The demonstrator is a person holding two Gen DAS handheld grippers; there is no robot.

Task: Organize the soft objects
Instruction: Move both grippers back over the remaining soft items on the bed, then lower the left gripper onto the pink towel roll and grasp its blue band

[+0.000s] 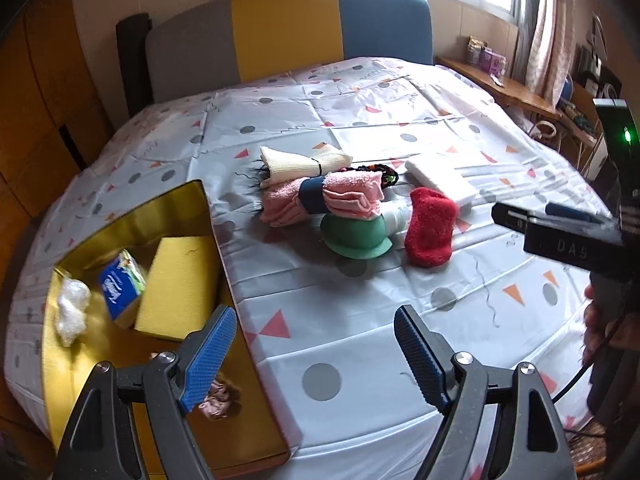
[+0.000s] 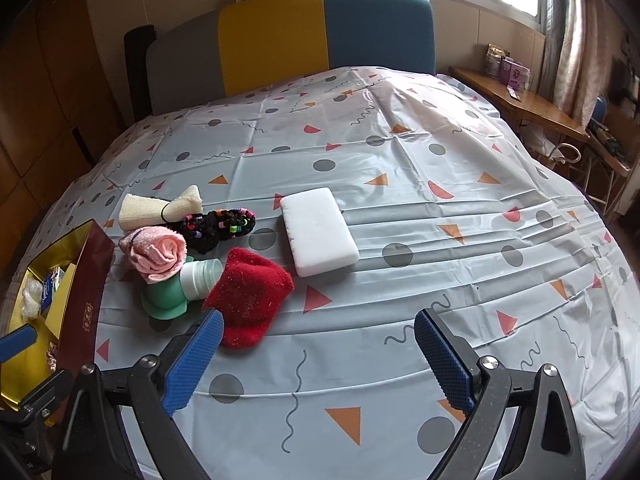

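A gold-lined box (image 1: 188,200) (image 2: 86,276) sits at the bed's left edge. It holds a yellow sponge (image 1: 180,284), a blue tissue pack (image 1: 120,284), a white plastic wad (image 1: 72,308) and a pink scrunchie (image 1: 218,398). On the bedspread lie a cream cloth roll (image 1: 304,162) (image 2: 156,208), a pink towel roll (image 1: 332,198) (image 2: 158,254), a black beaded scrunchie (image 2: 216,224), a green-and-white bottle (image 1: 360,236) (image 2: 180,288), a red fuzzy pad (image 1: 430,226) (image 2: 248,292) and a white foam block (image 1: 438,182) (image 2: 318,230). My left gripper (image 1: 316,356) is open over the box's right edge. My right gripper (image 2: 320,360) is open just short of the red pad.
A grey, yellow and blue headboard (image 2: 288,36) stands at the far end. A wooden side shelf (image 2: 524,100) with small jars runs along the right under the window. The right gripper's black body (image 1: 568,236) shows in the left wrist view.
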